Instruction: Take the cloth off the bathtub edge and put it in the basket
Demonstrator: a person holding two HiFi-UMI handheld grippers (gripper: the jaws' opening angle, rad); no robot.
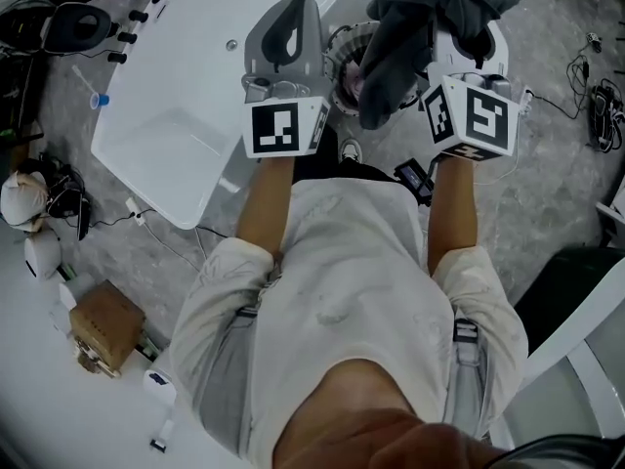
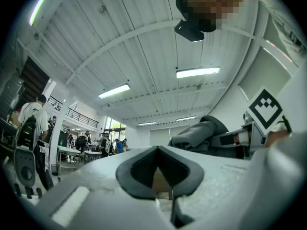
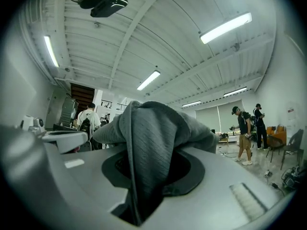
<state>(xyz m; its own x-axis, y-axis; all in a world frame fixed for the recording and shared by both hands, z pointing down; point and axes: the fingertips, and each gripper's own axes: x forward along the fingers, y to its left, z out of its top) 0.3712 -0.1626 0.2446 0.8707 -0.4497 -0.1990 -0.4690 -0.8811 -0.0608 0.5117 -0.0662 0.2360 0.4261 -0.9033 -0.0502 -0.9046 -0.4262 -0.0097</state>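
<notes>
Grey floor (image 1: 547,203) of a big hall, white bathtub (image 1: 186,96) at left. Left claw (image 1: 285,13) is held closed w/ nothing in it, afaict. Basket (image 1: 334,59) is seen just betw the claws. Grey cloth (image 1: 391,57) is pinched tight in the right claw (image 3: 148,171), hanging by the basket rim. Step: drop-off. Next, cloth prob needs to be centred over the basket, then let go.
</notes>
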